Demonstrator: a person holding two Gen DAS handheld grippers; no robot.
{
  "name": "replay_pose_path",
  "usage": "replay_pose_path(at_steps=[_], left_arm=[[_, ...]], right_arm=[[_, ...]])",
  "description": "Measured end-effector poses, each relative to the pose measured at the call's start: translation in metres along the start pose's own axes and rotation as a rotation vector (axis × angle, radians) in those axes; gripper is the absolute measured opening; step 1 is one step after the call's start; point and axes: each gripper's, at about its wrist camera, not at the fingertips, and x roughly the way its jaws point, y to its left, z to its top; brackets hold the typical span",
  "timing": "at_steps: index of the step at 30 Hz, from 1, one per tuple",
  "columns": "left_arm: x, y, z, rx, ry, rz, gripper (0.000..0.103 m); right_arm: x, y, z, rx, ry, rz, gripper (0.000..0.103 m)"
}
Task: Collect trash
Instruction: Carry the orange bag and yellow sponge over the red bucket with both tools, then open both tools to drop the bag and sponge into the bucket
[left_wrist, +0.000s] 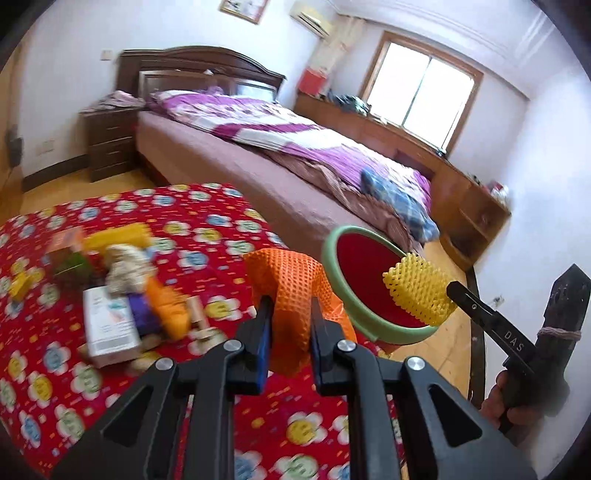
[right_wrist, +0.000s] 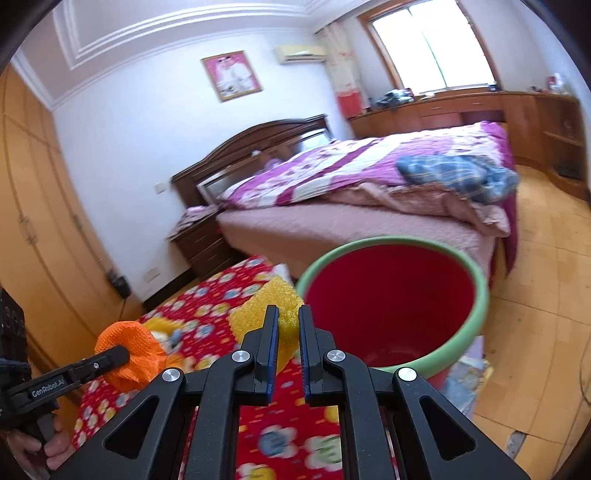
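Pile (left_wrist: 122, 295): more trash waits on the counter (left_wrist: 207, 236), at far left.
Left gripper (left_wrist: 288, 314): jaws clamped on orange net (left_wrist: 291, 284); we hold it up beside the bin, we judge for dropping.
Bin (right_wrist: 391, 302): red inside, green rim; we see nothing in it.
Right gripper (right_wrist: 286, 325): jaws clamped on yellow net (right_wrist: 258, 306), near the rim.

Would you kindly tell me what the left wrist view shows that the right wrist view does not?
Only the left wrist view shows the blurred trash pile on the red floral cloth. Only the right wrist view shows the wardrobe and the framed picture in full. Both show the orange foam net in the left gripper, the yellow foam net in the right gripper, and the red bin.
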Motion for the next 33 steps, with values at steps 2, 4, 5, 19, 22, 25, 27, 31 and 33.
replay_pose_path(at_steps=[2, 4, 5, 19, 22, 25, 27, 31, 33], left_arm=[[0.018, -0.013, 0.005, 0.019, 0.016, -0.013, 0.017], [0.035, -0.025, 0.009, 0.036, 0.029, -0.03, 0.017], [0.041, -0.03, 0.011, 0.044, 0.034, -0.037, 0.017], [0.137, -0.09, 0.016, 0.137, 0.11, -0.084, 0.02], [0.145, -0.091, 0.012, 0.134, 0.13, -0.087, 0.035], [0.146, -0.091, 0.009, 0.128, 0.127, -0.086, 0.042], [0.145, -0.09, 0.009, 0.127, 0.119, -0.085, 0.042], [0.136, -0.087, 0.009, 0.121, 0.104, -0.074, 0.043], [0.129, -0.084, 0.008, 0.109, 0.098, -0.071, 0.044]], right_arm=[[0.002, -0.012, 0.001, 0.006, -0.005, -0.022, 0.01], [0.007, -0.025, 0.001, 0.019, -0.005, -0.043, 0.01], [0.008, -0.03, 0.001, 0.024, -0.003, -0.051, 0.01], [0.039, -0.09, -0.003, 0.085, 0.038, -0.125, 0.011], [0.043, -0.092, -0.005, 0.079, 0.043, -0.126, 0.013], [0.048, -0.093, -0.007, 0.076, 0.049, -0.12, 0.014], [0.05, -0.092, -0.008, 0.078, 0.054, -0.109, 0.015], [0.052, -0.091, -0.009, 0.087, 0.051, -0.09, 0.024], [0.051, -0.09, -0.01, 0.091, 0.049, -0.083, 0.028]])
